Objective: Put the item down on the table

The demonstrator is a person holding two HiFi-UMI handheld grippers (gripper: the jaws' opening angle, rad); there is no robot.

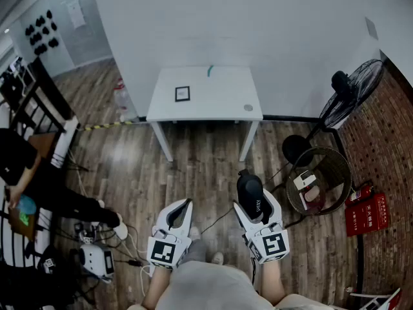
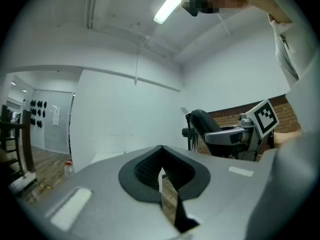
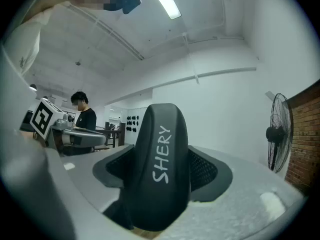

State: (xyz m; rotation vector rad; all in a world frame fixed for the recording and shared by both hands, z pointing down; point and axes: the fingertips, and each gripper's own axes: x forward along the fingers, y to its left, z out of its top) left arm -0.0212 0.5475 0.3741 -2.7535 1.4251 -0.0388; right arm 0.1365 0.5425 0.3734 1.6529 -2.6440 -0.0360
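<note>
Because the white table (image 1: pixel 219 102) stands at the far side of the room, well apart from both grippers, the set-down judged to come next depends on a carry across the open wooden floor (image 1: pixel 206 166). From the person's position the table lies straight ahead. Its right edge is roughly in line with the right gripper (image 1: pixel 255 205), so the tabletop sits far and slightly left of that gripper. A square marker (image 1: pixel 182 93) lies on the left half of the tabletop; the right half is bare.

The right gripper is held level with its jaws well apart and clamped on the black item (image 3: pixel 162 169), which fills the gap between them. The item is an elongated, rounded body with white lettering on its upper face. Its long axis runs along the jaws and points toward the table, and its far end projects past the jaw tips.

The left gripper (image 1: pixel 184 205) is held level beside the right one, at a similar distance from the table. Its jaws are together with nothing between them. It carries no load, so the placement falls to the right gripper.
</note>
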